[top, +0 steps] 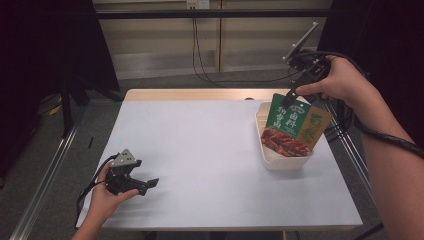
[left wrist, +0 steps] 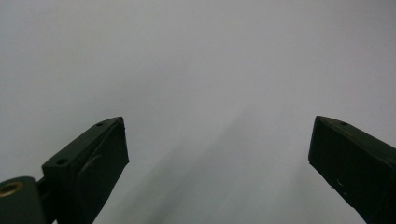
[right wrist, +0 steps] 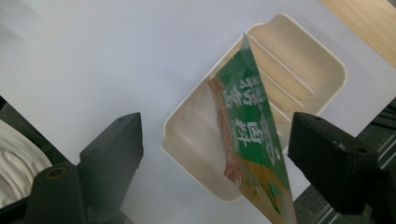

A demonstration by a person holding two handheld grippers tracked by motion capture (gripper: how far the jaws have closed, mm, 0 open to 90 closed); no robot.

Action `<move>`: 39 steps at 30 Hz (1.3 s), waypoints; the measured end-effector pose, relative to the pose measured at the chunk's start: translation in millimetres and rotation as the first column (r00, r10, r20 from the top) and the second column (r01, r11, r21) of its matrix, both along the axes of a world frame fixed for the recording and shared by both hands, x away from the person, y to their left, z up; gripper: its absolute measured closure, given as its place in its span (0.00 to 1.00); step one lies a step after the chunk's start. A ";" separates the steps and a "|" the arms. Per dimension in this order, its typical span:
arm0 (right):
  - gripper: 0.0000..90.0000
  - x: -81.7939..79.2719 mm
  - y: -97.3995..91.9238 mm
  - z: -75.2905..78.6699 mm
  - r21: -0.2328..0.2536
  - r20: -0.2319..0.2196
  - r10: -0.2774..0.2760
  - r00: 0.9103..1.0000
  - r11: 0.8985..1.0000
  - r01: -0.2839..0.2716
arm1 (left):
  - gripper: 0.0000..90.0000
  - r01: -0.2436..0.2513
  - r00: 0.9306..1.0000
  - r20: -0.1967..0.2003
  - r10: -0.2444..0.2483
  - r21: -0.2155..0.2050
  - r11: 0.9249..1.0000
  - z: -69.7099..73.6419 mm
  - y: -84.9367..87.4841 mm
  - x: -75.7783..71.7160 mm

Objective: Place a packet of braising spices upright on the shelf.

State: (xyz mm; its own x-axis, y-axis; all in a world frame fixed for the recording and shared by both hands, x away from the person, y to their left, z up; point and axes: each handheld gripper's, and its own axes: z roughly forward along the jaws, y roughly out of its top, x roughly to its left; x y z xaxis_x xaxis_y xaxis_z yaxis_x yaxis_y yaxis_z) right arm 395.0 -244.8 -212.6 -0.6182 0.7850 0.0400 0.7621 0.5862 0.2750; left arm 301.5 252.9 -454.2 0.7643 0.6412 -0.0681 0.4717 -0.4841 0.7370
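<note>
Your right claw (right wrist: 215, 154) spread, packet (right wrist: 247, 135) loose between, standing in tray (right wrist: 322, 70); left claw (left wrist: 219, 149) spread over bench (left wrist: 196, 56).

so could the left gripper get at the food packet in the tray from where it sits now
Probably not without a long move. The left gripper rests open at the near left edge of the table, while the food packet stands in the cream tray at the far right. Bare tabletop lies between; the right gripper hovers by the packet's top.
</note>
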 end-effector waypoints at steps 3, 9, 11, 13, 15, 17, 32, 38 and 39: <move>0.20 -0.1 5.7 -2.4 0.008 -0.004 0.014 1.000 1.000 -0.014 | 0.05 -0.001 1.000 0.003 0.001 -0.001 1.000 0.6 0.3 -0.2; 0.20 1.2 14.5 -7.3 0.012 -0.010 0.036 0.999 0.999 -0.036 | 0.05 0.000 1.000 0.005 0.000 0.002 1.000 0.9 0.7 -0.1; 0.20 0.9 17.4 -8.9 0.018 -0.015 0.038 0.999 0.999 -0.038 | 0.05 -0.004 1.000 0.005 0.004 -0.005 1.000 0.8 0.5 -0.1; 0.20 0.8 21.0 -12.2 0.016 -0.020 0.044 0.999 0.999 -0.044 | 0.05 -0.007 1.000 0.006 0.007 -0.002 1.000 1.1 0.8 -0.3; 0.20 0.9 23.9 -15.4 0.021 -0.020 0.050 0.999 0.999 -0.049 | 0.05 -0.006 1.000 0.007 0.006 -0.002 1.000 1.2 0.9 -0.3; 0.20 1.1 26.8 -19.0 0.024 -0.015 0.056 0.998 0.998 -0.056 | 0.05 -0.008 1.000 0.006 0.008 -0.003 1.000 0.9 0.6 -0.3; 0.20 1.4 48.6 -42.4 0.029 -0.020 0.116 0.993 0.993 -0.115 | 0.05 -0.006 1.000 0.010 0.006 -0.006 1.000 0.6 0.6 -0.4; 0.20 0.3 58.8 -52.9 0.023 -0.031 0.142 0.989 0.990 -0.142 | 0.05 -0.009 1.000 0.007 0.009 -0.012 1.000 0.6 0.5 -0.6; 0.20 0.4 60.2 -54.8 0.016 -0.028 0.146 0.989 0.989 -0.146 | 0.05 -0.009 1.000 0.007 0.009 -0.011 1.000 0.6 0.5 -0.6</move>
